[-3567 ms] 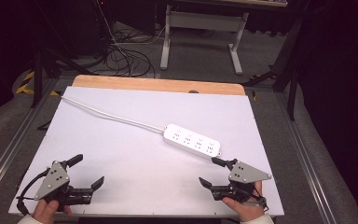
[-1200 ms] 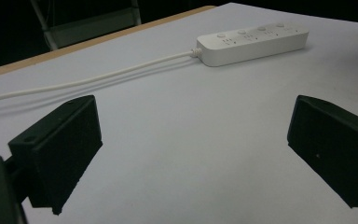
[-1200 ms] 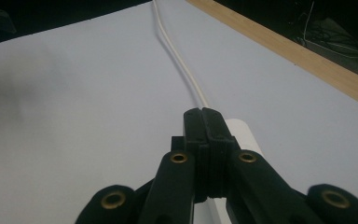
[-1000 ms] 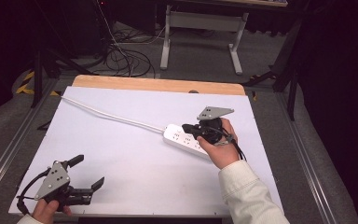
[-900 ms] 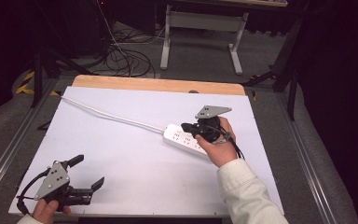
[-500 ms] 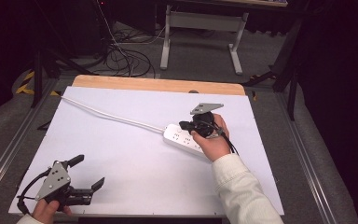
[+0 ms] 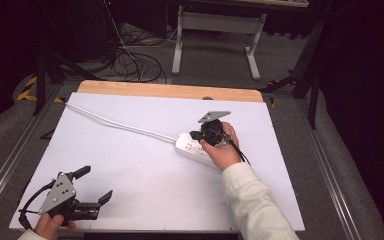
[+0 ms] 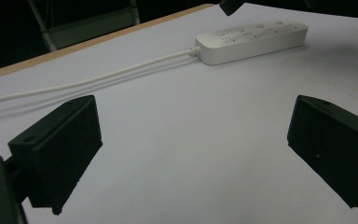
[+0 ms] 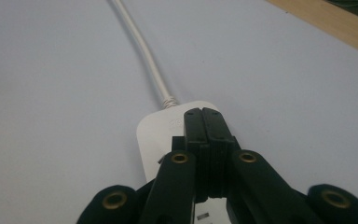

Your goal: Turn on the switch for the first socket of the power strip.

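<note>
A white table top [image 7: 145,170] is seen from above, with a wooden strip along its far edge. At the near left corner, the left gripper [image 7: 94,186] is held low over the table by a hand [image 7: 50,225], its two black jaws spread wide apart with nothing between them. In the left gripper view, only bare white surface is seen between the two jaws, and the power strip [image 8: 251,39] is seen farther off, well apart from them.

Across the middle of the table, a white cable [image 7: 115,122] is laid from the far left corner, running diagonally towards the right until it joins the power strip [image 7: 192,146]. The power strip is a long white block with sockets on top, lying flat on the table right of centre.

Over the cable end of the strip, the right gripper [image 7: 196,135] is held by a hand [image 7: 222,150] in a pale sleeve [image 7: 255,205]. In the right gripper view, its jaws are pressed together with nothing between them, and their tip is placed over the strip's end, close to where the cable [image 9: 140,51] enters. Whether the tip is touching the strip cannot be told.
</note>
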Action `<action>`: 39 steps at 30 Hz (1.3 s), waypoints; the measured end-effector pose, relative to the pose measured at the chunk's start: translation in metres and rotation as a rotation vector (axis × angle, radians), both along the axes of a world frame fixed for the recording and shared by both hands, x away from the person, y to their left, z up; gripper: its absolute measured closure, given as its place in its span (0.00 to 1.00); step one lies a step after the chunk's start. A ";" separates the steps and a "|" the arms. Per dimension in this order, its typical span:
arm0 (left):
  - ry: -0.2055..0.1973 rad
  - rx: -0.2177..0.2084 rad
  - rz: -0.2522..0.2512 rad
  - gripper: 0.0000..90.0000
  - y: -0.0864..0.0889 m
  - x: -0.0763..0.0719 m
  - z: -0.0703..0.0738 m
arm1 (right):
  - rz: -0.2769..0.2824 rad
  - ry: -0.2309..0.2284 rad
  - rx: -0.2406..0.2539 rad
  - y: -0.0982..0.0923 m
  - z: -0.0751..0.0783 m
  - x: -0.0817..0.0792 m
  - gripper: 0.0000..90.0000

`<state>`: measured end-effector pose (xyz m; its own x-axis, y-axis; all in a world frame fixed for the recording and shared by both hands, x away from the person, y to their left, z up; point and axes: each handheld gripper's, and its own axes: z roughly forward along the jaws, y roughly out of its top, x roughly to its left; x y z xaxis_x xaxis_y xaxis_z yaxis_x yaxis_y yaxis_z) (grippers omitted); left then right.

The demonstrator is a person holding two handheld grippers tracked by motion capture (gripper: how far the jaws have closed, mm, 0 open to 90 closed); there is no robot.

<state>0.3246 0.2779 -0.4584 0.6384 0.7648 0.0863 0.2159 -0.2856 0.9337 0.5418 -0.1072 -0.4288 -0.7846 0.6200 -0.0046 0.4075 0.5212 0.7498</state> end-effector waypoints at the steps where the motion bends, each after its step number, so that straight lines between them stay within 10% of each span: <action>1: 0.001 -0.001 -0.001 0.04 0.000 0.000 0.000 | 0.000 0.000 0.000 0.000 0.000 0.000 1.00; 39: 0.007 0.007 -0.004 0.04 0.000 0.001 -0.001 | -0.046 0.040 -0.061 0.006 -0.022 0.016 1.00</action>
